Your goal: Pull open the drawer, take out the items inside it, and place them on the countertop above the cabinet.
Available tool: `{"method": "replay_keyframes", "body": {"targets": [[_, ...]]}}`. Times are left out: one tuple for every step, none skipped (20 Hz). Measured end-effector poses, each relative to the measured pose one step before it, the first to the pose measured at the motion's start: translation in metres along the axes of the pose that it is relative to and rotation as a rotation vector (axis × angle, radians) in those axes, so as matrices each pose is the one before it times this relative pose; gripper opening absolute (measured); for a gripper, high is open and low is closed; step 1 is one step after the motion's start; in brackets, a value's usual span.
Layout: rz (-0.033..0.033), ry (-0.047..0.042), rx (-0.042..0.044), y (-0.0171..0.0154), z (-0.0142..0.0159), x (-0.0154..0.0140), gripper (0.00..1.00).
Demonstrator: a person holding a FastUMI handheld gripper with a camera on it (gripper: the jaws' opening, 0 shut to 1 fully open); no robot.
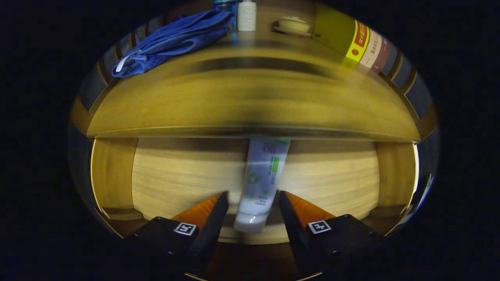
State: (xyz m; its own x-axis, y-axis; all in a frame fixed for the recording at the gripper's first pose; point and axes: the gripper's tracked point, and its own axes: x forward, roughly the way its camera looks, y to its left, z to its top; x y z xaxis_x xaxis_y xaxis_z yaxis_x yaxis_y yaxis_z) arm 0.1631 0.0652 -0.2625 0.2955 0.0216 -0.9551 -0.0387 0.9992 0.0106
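A view from the gripper, looking down into an open wooden drawer below a wooden countertop. The picture is blurred, most of all across the countertop.

A white tube with green markings lies on the drawer's pale floor, running lengthwise away from the fingers. Its cap end sits nearest, between the two fingers, and its far end reaches under the front edge of the countertop. The fingers stand partly open, one on each side of the tube's lower half. There is a narrow gap on both sides, so neither finger clearly presses on the tube; whether either one touches it cannot be told through the blur.

The drawer's side walls rise to the left and right of the floor. The rest of the floor that shows is bare wood.

On the countertop, beyond the drawer, a crumpled blue cloth lies to the left. Just right of it stand a blue bottle and a white bottle, close together. Further right is a small pale lidded dish on a saucer. At the far right a yellow box with a red and brown end lies at an angle
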Motion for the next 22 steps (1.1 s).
{"method": "replay_keyframes", "body": {"targets": [[0.00336, 0.00959, 0.01722, 0.00203, 0.00076, 0.00095, 0.82], [-0.00869, -0.00111, 0.01292, -0.00032, 0.00378, -0.00228, 0.76], [0.00468, -0.01313, 0.00795, 0.00277, 0.00552, -0.00157, 0.69], [0.0102, 0.00117, -0.00152, 0.00378, 0.00309, -0.00397, 0.58], [0.00902, -0.00599, 0.00648, 0.00389, 0.00518, -0.00406, 0.56], [0.0117, -0.00901, 0.01277, 0.00525, 0.00589, -0.00573, 0.54], [0.01644, -0.00778, 0.00792, 0.00631, 0.00646, -0.00644, 0.53], [0.01558, -0.0099, 0.00729, 0.00633, 0.00771, -0.00756, 0.53], [0.01239, -0.01181, 0.0082, 0.00646, 0.00893, -0.00883, 0.52], [0.01241, -0.01561, 0.00732, 0.00711, 0.01011, -0.00935, 0.52], [0.01072, -0.01545, 0.00539, 0.00709, 0.01095, -0.00921, 0.52], [0.00961, -0.01481, 0.00444, 0.008, 0.01066, -0.00948, 0.49], [0.01141, -0.01691, 0.00122, 0.0088, 0.01182, -0.01087, 0.49], [0.00912, -0.01231, -0.00196, 0.00894, 0.0113, -0.00989, 0.49], [0.00746, -0.00778, -0.00346, -0.00886, -0.05489, -0.00852, 0.49], [0.00898, -0.00657, -0.00661, -0.00878, 0.04139, -0.00499, 0.49], [0.00883, -0.00537, -0.01072, -0.00106, 0.00469, -0.00092, 0.49], [0.01, -0.00992, -0.00946, 0.01537, 0.00153, -0.01453, 0.49], [0.01078, -0.0088, -0.0061, 0.0028, 0.00047, -0.00814, 0.49], [0.01294, -0.0071, -0.00488, 0.00243, -0.00084, -0.0087, 0.49], [0.00776, -0.00473, -0.00731, 0.00216, -0.00032, -0.00764, 0.49], [0.00597, -0.00448, -0.01041, 0.00244, -0.00148, -0.00689, 0.49]]}}
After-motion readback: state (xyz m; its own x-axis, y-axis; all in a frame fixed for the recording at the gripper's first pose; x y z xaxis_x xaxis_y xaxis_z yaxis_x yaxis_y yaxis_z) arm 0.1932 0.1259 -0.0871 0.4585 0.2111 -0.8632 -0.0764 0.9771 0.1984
